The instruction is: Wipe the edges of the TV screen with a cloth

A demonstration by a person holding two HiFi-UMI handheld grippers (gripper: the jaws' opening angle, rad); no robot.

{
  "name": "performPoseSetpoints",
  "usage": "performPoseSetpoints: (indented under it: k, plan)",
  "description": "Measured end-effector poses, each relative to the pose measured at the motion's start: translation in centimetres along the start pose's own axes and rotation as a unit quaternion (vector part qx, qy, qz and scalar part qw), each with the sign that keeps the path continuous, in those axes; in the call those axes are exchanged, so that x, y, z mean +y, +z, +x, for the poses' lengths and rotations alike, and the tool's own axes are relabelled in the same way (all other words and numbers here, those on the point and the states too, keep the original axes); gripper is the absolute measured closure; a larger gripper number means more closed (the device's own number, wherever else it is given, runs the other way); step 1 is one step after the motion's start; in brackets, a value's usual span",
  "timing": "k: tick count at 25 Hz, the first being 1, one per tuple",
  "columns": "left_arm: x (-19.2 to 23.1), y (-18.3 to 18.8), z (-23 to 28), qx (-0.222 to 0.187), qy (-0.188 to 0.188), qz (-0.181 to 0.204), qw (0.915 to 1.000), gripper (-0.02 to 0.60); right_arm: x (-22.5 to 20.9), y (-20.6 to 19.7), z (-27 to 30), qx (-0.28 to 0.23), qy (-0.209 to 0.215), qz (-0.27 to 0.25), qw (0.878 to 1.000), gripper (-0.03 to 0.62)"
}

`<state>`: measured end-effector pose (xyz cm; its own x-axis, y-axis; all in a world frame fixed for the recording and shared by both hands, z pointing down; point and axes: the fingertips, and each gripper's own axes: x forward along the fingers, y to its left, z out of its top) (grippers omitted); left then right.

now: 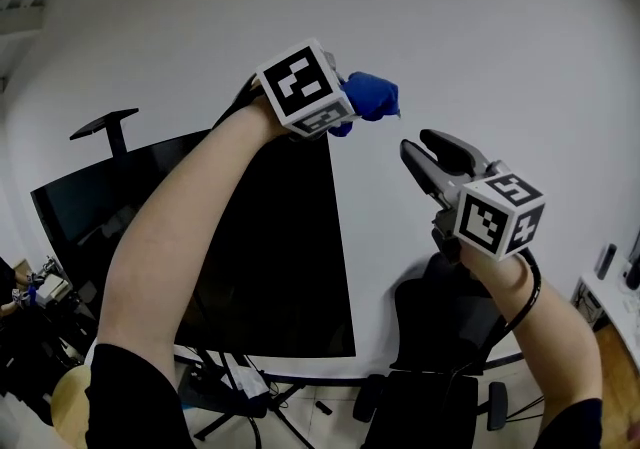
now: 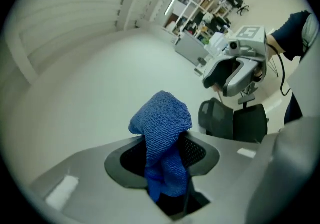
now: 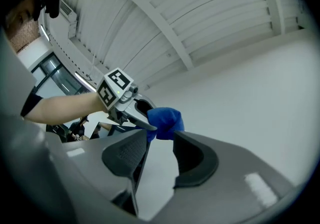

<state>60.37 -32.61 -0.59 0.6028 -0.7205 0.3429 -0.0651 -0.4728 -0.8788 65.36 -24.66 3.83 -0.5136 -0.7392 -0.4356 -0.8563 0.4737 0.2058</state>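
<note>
A blue cloth point(image 1: 372, 95) is bunched in my left gripper point(image 1: 355, 105), which is shut on it and held high, just above and to the right of the top right corner of the dark TV screen point(image 1: 270, 247). Whether the cloth touches the frame I cannot tell. In the left gripper view the cloth point(image 2: 164, 133) sticks up out of the closed jaws of the left gripper point(image 2: 167, 145). My right gripper point(image 1: 422, 145) hangs open to the right of the screen with nothing in it. The right gripper view looks between its spread jaws at the cloth point(image 3: 165, 122).
The TV stands on a floor stand with cables at its foot point(image 1: 235, 392). A black office chair point(image 1: 440, 337) sits below my right gripper. A white wall point(image 1: 480, 47) is behind. A desk edge point(image 1: 610, 302) shows at far right, and shelving point(image 2: 210, 3) stands far off.
</note>
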Motion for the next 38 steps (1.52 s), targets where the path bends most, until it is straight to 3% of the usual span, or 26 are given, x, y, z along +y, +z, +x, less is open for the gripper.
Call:
performPoseSetpoints:
  k: [4,8,12,19,24,27,30,33,38]
  plan:
    - [-3.6,1.7,-2.5,-0.127,0.009,-0.047,0.9908,0.428,0.8,-0.3,-2.8,-0.030,0.003,0.015,0.999,0.419]
    - [-9.1,-0.5,-4.8,-0.217,0.020,-0.123,0.9681,0.428,2.7,-2.9,-6.1,-0.054,0.001,0.012,0.998,0.421]
    - [-15.4,-4.8,-6.8,-0.264,0.025,-0.198,0.9435,0.428,5.7,-6.8,-8.5,-0.042,-0.001,0.029,0.999,0.422]
    - [-30.0,-15.0,-7.3,-0.226,0.002,-0.280,0.9330,0.428,13.4,-14.7,-11.3,0.000,-0.015,0.129,0.992,0.422]
    - [-38.3,-20.9,-8.5,-0.198,-0.016,-0.337,0.9205,0.428,18.8,-21.4,-13.2,0.059,-0.054,0.153,0.985,0.422]
    - [-43.0,-23.0,-10.3,-0.192,-0.032,-0.370,0.9083,0.428,23.2,-25.3,-15.0,0.106,-0.066,0.148,0.981,0.422]
    - [-47.4,-24.5,-12.1,-0.179,-0.044,-0.384,0.9048,0.428,27.4,-28.5,-17.0,0.147,-0.079,0.134,0.977,0.422]
    - [-51.7,-26.0,-13.9,-0.164,-0.057,-0.398,0.9007,0.428,31.3,-31.2,-19.5,0.182,-0.090,0.154,0.967,0.422]
    - [-58.1,-27.3,-16.8,-0.157,-0.086,-0.425,0.8871,0.428,36.5,-34.0,-24.3,0.242,-0.089,0.173,0.951,0.425]
